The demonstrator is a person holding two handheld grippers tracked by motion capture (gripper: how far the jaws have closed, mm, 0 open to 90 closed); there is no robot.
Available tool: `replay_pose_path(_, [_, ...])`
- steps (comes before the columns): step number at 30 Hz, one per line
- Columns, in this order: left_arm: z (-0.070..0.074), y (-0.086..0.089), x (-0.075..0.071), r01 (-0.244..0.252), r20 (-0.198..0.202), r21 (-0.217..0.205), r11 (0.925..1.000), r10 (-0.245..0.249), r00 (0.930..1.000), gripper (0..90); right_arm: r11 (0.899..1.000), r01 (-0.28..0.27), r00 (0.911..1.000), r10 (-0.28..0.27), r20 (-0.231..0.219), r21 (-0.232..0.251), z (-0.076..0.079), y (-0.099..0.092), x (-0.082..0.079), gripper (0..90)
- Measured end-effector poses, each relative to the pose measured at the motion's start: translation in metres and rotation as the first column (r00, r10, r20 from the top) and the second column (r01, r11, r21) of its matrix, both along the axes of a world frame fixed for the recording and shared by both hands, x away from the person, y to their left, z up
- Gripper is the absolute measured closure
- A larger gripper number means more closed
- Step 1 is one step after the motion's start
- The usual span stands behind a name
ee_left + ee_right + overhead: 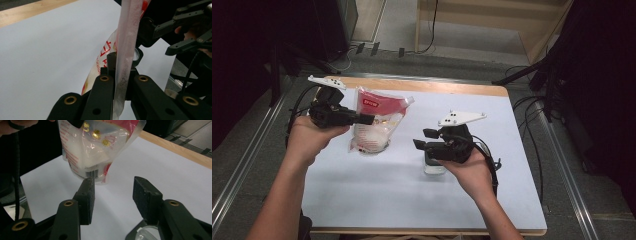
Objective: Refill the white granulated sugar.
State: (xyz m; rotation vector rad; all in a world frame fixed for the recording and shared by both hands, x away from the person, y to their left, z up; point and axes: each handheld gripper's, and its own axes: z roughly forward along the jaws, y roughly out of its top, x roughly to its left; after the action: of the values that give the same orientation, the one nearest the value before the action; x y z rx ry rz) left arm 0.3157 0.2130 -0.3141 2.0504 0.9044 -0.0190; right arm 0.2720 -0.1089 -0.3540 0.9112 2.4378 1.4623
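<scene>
One pouch (374, 122) is in hand: a clear plastic bag with a red printed top and white granular contents settled in its lower half. It hangs upright with its bottom at or just above the white table sheet (377, 190); contact cannot be confirmed. The left gripper (368, 119) holds it by the upper side edge. In the left gripper view both jaws are clamped tight on the flat sealed strip of the pouch (125, 52), which runs up between them.

The right gripper (423, 139) stands to the right of the pouch, apart from it, with its jaws pointing toward it. In the right gripper view the two black pads (88, 200) stand partly apart with nothing between them. The pouch (97, 147) hangs just beyond them, barcode side facing. Three small gold-coloured spots show through its plastic.

One clear glass jar (434, 166) stands on the sheet directly under the right hand. Its rim (147, 233) shows at the bottom edge of the right gripper view.

Count: one pouch, one jar, two grippers, two hands. One grey three-cornered plate (462, 118) tops the right gripper, and one (326, 81) tops the left. The sheet covers one wooden table (422, 87), whose far edge is exposed.
</scene>
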Motion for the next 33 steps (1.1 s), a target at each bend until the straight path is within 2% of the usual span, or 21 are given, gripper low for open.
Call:
replay_pose_path(5, [0.004,0.001,-0.005,0.001,0.005,-0.002,1.0,-0.001,1.0,89.7,1.0,-0.002,1.0,0.002,0.007,0.011,-0.004,0.01,-0.004,53.0])
replay_pose_path(10, [0.009,0.003,-0.011,0.006,0.012,-0.009,0.9999,-0.006,0.9999,89.8,0.999,-0.032,0.9993,0.031,0.023,0.022,-0.015,0.022,-0.006,52.8])
replay_pose_path(13, [0.01,0.005,-0.015,-0.006,0.016,-0.006,1.0,0.007,0.9998,89.8,0.997,-0.08,0.9968,0.08,-0.002,0.023,-0.029,0.035,-0.007,51.7])
replay_pose_path(17, [0.01,0.007,-0.017,-0.01,0.017,0.001,0.9999,0.01,0.9998,89.8,0.995,-0.1,0.9945,0.1,-0.032,0.013,-0.039,0.045,-0.008,49.4])
replay_pose_path(18, [0.01,0.008,-0.017,-0.009,0.014,0.003,1.0,0.009,0.9999,89.8,0.994,-0.105,0.9931,0.104,-0.053,-0.014,-0.047,0.053,-0.009,48.6])
replay_pose_path(21, [0.009,0.007,-0.018,-0.003,0.013,0.005,1.0,0.003,0.9999,89.8,0.993,-0.113,0.9905,0.111,-0.081,-0.023,-0.056,0.06,-0.01,48.5])
replay_pose_path(25, [0.008,0.005,-0.021,0.004,0.003,0.013,0.9999,-0.004,1.0,89.8,0.991,-0.124,0.9891,0.12,-0.086,-0.046,-0.068,0.07,-0.011,48.5])
replay_pose_path(33, [0.007,-0.001,-0.024,0.021,-0.01,0.002,0.9998,-0.021,0.9997,89.8,0.99,-0.12,0.9894,0.113,-0.09,-0.073,-0.093,0.082,-0.008,48.6])
